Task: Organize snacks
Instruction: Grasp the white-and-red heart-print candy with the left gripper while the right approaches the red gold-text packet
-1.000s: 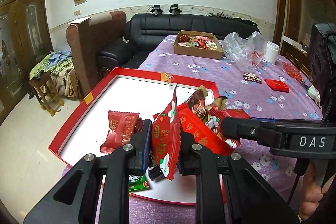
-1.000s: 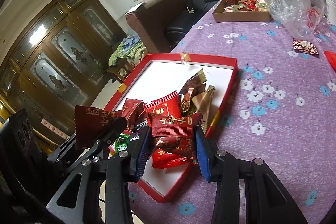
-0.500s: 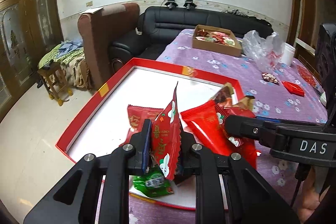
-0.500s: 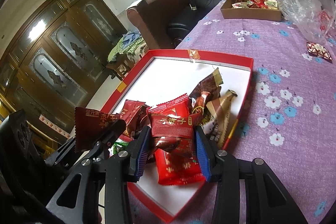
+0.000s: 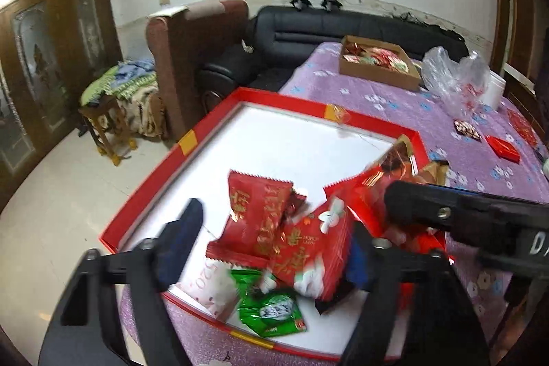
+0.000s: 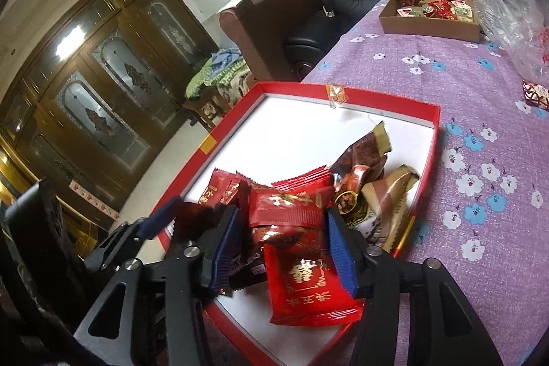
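My left hand-held gripper [image 5: 271, 249] is over the near corner of the red tray [image 5: 212, 126], its jaws opening wide. The red packet with white flowers [image 5: 308, 249] sits blurred between them; it leans against the right pad and is clear of the left pad, so I count it as released. It lies across another red packet [image 5: 257, 215], with a green packet [image 5: 271, 307] just in front on the tray's white floor.

My right hand-held gripper [image 6: 281, 249] is also opening. A dark red packet with gold print [image 6: 288, 211] is between its blue pads [image 6: 339, 256], blurred, and neither pad presses on it. Below it a flat red packet with gold characters [image 6: 308, 287] rests on the tray floor, and brown and gold wrappers [image 6: 370, 180] are piled just beside, against the tray's right wall.

The tray sits on the purple flowered worktop [image 6: 480, 160]. Well apart, at the far end, stand a cardboard box of snacks [image 6: 432, 12] and a clear plastic bag [image 6: 511, 6].
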Tool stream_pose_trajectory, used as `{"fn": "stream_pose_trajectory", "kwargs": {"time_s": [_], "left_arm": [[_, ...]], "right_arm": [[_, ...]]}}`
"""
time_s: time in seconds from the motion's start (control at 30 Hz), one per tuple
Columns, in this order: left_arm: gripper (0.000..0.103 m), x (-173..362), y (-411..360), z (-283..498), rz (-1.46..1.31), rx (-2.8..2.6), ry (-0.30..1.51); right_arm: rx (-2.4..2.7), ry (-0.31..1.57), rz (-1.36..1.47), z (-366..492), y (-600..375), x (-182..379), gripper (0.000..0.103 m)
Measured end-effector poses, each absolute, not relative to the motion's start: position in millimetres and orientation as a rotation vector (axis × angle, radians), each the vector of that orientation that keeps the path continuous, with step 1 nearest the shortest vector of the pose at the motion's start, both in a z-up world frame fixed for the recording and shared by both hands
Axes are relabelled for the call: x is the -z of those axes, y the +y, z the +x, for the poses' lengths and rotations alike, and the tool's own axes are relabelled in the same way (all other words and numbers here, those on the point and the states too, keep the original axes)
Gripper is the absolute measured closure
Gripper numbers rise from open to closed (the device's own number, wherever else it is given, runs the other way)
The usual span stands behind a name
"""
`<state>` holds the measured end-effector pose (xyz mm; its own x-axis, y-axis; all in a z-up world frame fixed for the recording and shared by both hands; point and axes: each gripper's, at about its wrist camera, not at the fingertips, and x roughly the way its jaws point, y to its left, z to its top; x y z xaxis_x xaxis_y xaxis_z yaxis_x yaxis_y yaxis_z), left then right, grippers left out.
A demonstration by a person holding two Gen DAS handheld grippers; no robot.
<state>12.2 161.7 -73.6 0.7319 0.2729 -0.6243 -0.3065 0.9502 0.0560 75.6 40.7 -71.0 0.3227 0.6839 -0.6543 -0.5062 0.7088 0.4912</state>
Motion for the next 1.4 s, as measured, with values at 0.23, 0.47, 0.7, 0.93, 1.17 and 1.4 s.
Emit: {"fn": "stream_pose_trajectory", "kwargs": {"time_s": [0.23, 0.47, 0.7, 0.93, 1.17, 1.4], "left_arm": [[0.025, 70.1, 150.3, 16.3, -0.002, -0.321, 0.673], [0.025, 53.5, 118.7, 24.7, 0.071, -0.293, 0.62], [0.019, 34.0, 40.1, 69.9, 0.193, -0.151, 0.602], [0.019, 44.3, -40.2, 160.2, 0.259, -0.069, 0.663], [0.019, 72.0, -88.5, 266.3, 0.21, -0.03, 0.841], [0.02, 113.0, -98.5, 333.9, 0.086, -0.06, 0.989]], "right_arm": [[-0.784, 0.912, 0.334, 92.0, -5.1, 69.3, 0.042], [-0.569, 0.867, 0.428, 135.4, -99.7, 81.4, 0.04], [-0.255, 0.738, 0.636, 178.4, -229.4, 106.4, 0.034], [-0.071, 0.712, 0.991, 177.8, -311.1, 132.1, 0.034], [-0.032, 0.718, 1.065, 180.0, -329.8, 141.2, 0.033], [-0.011, 0.692, 1.048, 180.3, -332.6, 135.7, 0.033]]}}
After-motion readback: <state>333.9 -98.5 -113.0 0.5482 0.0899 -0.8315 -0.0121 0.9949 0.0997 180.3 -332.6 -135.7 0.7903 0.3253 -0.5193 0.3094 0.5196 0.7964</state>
